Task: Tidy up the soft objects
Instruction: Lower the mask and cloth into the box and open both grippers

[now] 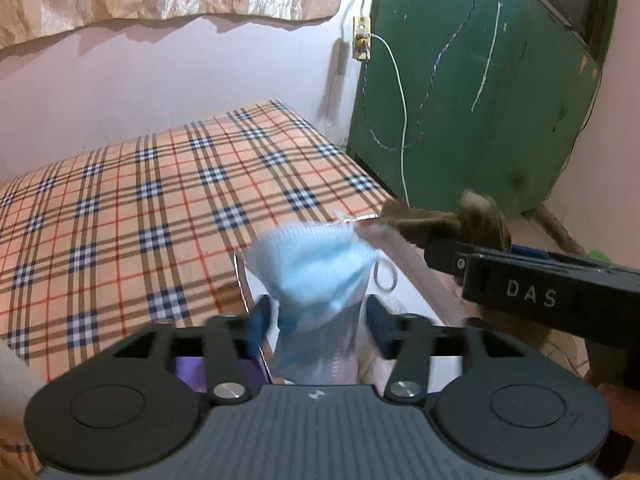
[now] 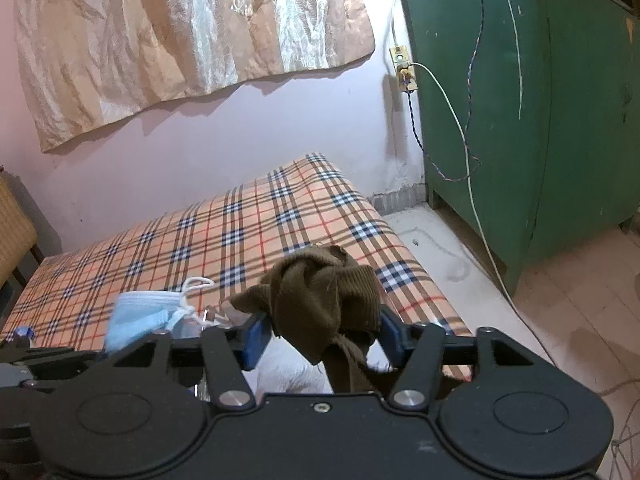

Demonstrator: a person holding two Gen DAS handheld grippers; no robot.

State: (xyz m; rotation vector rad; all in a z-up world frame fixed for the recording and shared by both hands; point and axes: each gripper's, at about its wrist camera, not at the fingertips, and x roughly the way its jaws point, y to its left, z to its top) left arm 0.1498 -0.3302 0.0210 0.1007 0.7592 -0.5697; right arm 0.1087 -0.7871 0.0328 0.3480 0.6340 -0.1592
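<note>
Both jaws loaded: left gripper [image 1: 320, 312] pinches blue mask [image 1: 316, 264], right gripper [image 2: 320, 328] clamps brown cloth [image 2: 320, 296], above the near bed [image 1: 140, 200] edge. Keep grips firm; lower together.

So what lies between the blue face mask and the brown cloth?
In the left wrist view, a clear plastic bag edge bridges the blue face mask and brown cloth; nothing else.

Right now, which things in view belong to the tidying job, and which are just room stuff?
Job:
- blue face mask, pinched in left gripper
- brown knitted cloth, pinched in right gripper
- plaid mattress beneath

Just there:
- green cabinet
- curtain
- wall socket with hanging wires
</note>
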